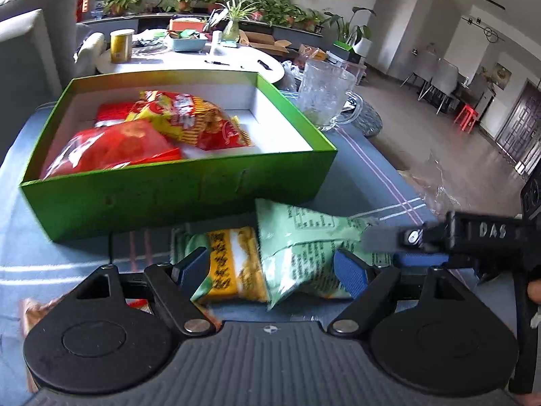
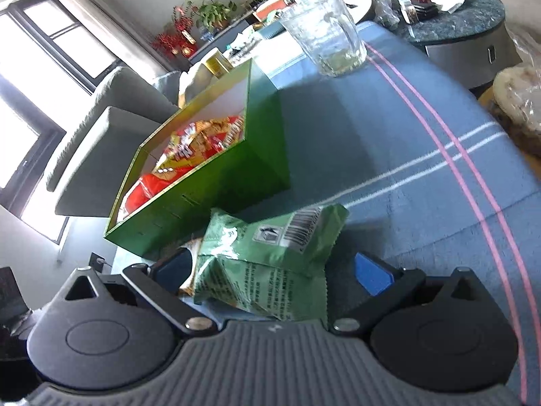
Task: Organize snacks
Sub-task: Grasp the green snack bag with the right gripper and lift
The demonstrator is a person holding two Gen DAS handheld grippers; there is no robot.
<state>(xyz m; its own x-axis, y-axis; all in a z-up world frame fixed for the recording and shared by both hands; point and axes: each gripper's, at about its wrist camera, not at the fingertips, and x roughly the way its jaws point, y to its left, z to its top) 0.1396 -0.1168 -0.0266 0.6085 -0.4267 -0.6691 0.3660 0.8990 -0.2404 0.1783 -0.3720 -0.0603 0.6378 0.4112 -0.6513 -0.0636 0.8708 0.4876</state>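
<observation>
Left-wrist view showed the left gripper (image 1: 270,267) low over a blue striped tablecloth (image 1: 365,169), its jaws spread wide around two snack packets lying just in front of a green box (image 1: 175,196): a pale green packet (image 1: 304,237) overlapping a yellow-fronted packet (image 1: 233,264). The pads did not visibly press on either. Inside the box lay red snack bags (image 1: 111,149) and a red-and-yellow bag (image 1: 182,115). The right gripper (image 1: 389,240) reached in from the right, touching the green packet's edge. From the right-wrist view, the right gripper's jaws also stood spread, the green packet between them without a pinch. A glass mug (image 2: 324,30) stood beyond the box.
</observation>
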